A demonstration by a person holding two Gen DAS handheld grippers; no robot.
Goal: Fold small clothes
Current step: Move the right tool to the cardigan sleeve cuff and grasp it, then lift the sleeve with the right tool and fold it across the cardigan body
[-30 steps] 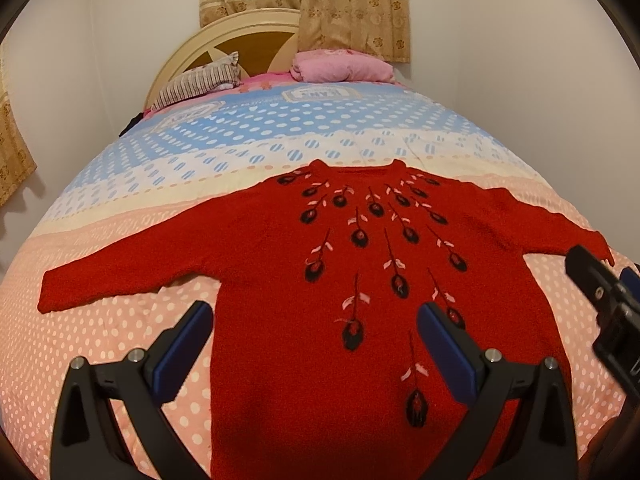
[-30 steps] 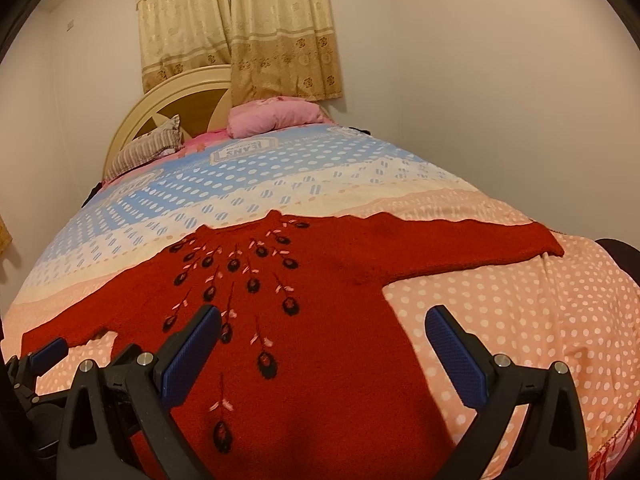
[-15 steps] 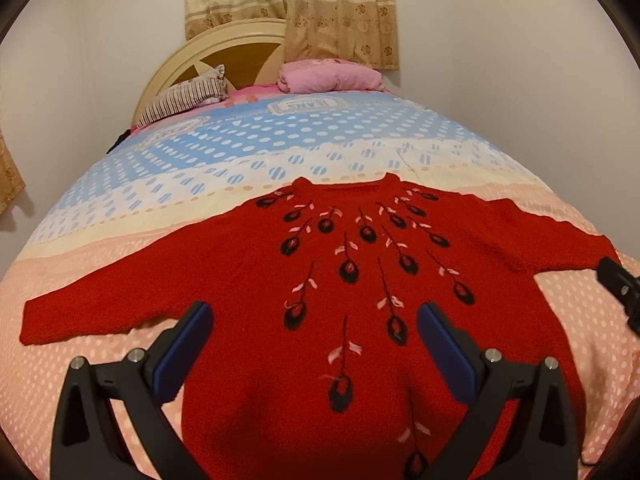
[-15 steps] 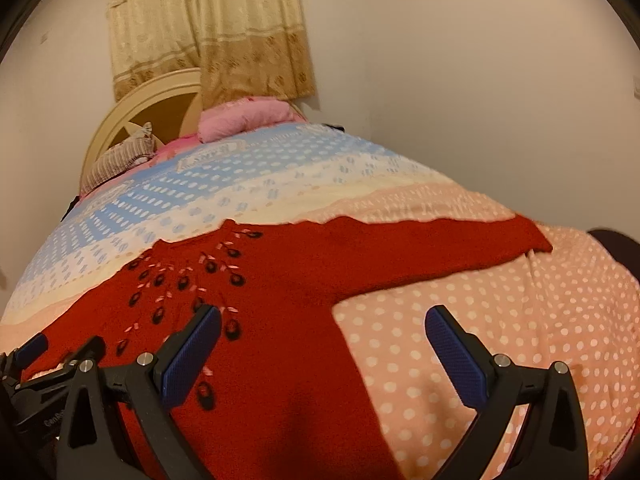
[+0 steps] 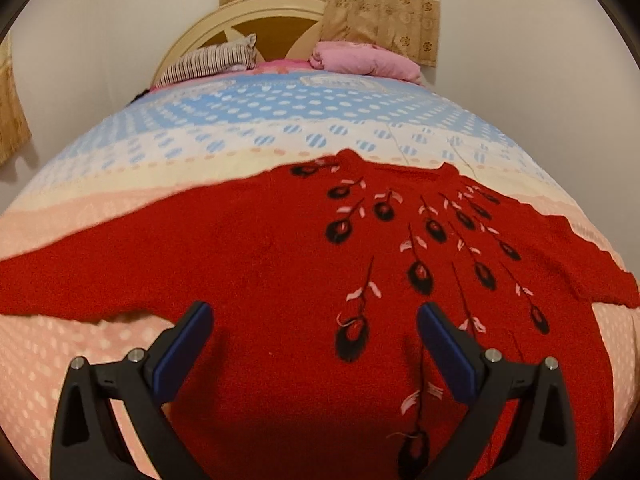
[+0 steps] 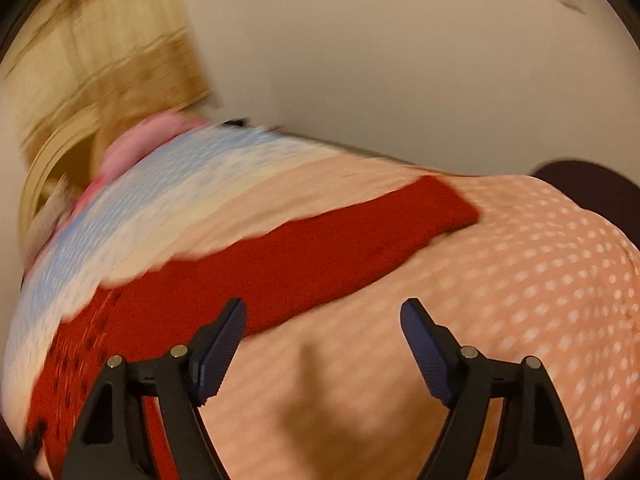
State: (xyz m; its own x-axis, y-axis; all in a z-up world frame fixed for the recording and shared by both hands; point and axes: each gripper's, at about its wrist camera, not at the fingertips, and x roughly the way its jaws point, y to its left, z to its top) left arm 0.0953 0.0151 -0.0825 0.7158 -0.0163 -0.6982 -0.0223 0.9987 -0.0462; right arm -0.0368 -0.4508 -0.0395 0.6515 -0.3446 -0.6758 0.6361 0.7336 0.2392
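Observation:
A red knit sweater [image 5: 280,248] with black and pink feather motifs lies flat, face up, on the bed with both sleeves spread out. My left gripper [image 5: 314,320] is open and empty, low over the sweater's body near its left sleeve. In the blurred right wrist view the sweater's right sleeve [image 6: 360,240] stretches up to the right, its cuff near the bed's edge. My right gripper [image 6: 322,318] is open and empty, over the bedspread just below that sleeve.
The bed [image 5: 100,356] has a pink, cream and blue dotted spread. A striped pillow [image 5: 208,60] and a pink pillow [image 5: 360,60] lie by the headboard. Walls stand close on both sides. A dark object [image 6: 580,180] sits past the bed's right edge.
Both grippers have moved apart: the left swung left toward the left sleeve, the right swung right toward the right sleeve. The right gripper no longer shows in the left view. The sweater has not moved.

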